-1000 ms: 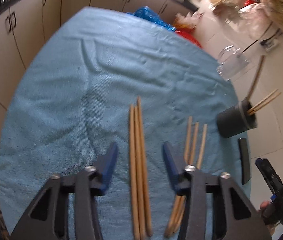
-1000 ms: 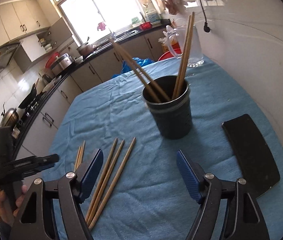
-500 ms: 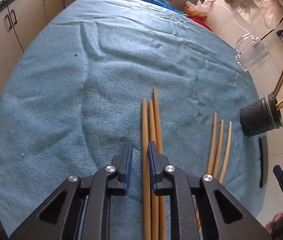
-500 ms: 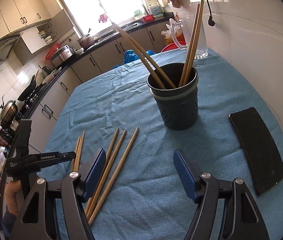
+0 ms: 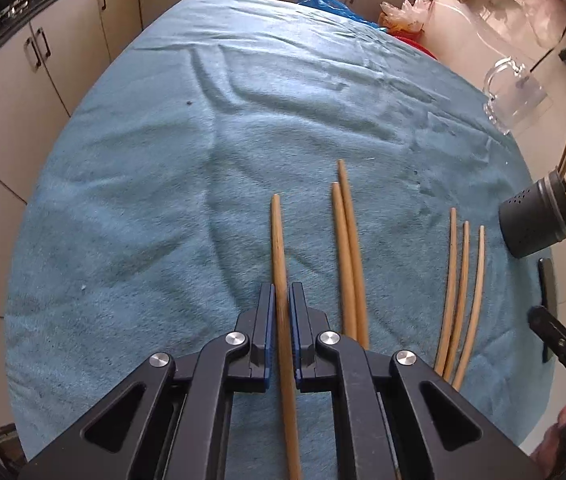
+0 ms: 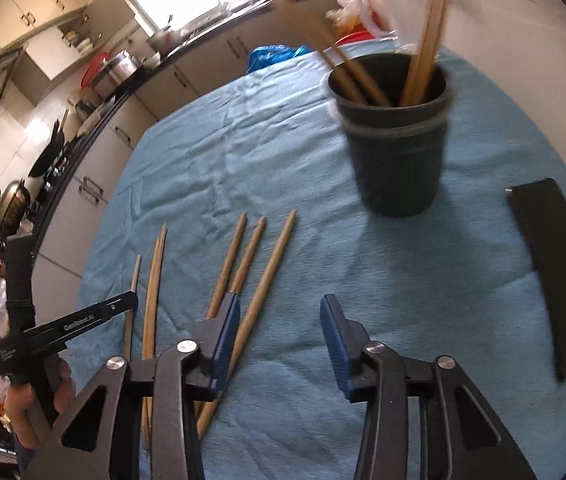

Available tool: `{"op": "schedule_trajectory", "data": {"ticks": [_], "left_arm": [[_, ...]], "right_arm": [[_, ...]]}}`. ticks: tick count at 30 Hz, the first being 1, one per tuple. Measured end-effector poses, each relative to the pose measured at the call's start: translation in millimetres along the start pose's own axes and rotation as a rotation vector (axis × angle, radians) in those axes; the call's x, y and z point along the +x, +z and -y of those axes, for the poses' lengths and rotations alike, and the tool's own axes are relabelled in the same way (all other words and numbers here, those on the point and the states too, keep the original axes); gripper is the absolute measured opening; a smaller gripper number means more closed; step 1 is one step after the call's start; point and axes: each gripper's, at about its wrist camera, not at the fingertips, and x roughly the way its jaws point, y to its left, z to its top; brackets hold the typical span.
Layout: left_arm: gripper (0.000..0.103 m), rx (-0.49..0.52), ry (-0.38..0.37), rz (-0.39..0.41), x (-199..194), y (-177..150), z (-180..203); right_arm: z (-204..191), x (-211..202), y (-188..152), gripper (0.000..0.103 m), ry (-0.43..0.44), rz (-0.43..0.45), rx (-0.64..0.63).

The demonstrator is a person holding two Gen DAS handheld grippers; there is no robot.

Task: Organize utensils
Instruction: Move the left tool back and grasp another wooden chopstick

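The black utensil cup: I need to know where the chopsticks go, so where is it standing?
In the right wrist view the black utensil cup stands upright on the blue cloth, upper right, beyond the three loose chopsticks and left of the flat black slab.

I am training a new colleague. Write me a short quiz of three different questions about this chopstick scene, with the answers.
1. True or false: the left gripper is shut on one chopstick.
2. How many chopsticks lie loose on the blue cloth, outside the left gripper?
3. Where do sorted chopsticks stand: A) glass mug, B) dark holder, C) black slab?

Key: 1 true. 2 five: a pair and three thin ones. 3 B, the dark holder.
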Motion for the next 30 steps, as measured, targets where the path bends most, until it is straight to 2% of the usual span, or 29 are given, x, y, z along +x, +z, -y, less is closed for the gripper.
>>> {"op": "schedule_trajectory", "data": {"ticks": [4, 8, 10, 14, 23, 25, 26, 28, 30], "left_arm": [[0.008, -0.011, -0.031, 0.000, -1, -1, -7], [0.008, -0.016, -0.054, -0.004, -1, 0, -10], [0.008, -0.017, -0.062, -0.007, 0, 0, -12], [0.008, -0.008, -0.063, -0.007, 0, 0, -12], [0.008, -0.004, -0.062, -0.007, 0, 2, -11], [0.007, 0.002, -0.055, -0.003, 1, 2, -9], [0.007, 0.003, -0.057, 0.000, 1, 3, -8], [0.006, 0.004, -0.066, 0.007, 1, 3, -7], [0.006, 0.002, -0.091, 0.019, -3, 3, -7]], "right_arm": [[-23, 19, 12, 0.031, 0.019, -0.033, -0.040], [-41, 46, 27, 0.029, 0.013, -0.081, -0.063], [-46, 61, 33, 0.024, 0.010, -0.120, -0.068], [-51, 81, 39, 0.024, -0.012, -0.174, -0.075], [-69, 98, 42, 0.019, -0.159, -0.232, -0.165], [-75, 100, 40, 0.011, -0.202, -0.229, -0.201], [-78, 101, 40, 0.012, -0.210, -0.228, -0.218], [-77, 101, 39, 0.010, -0.198, -0.221, -0.221], [-73, 98, 39, 0.008, -0.130, -0.210, -0.187]]}}
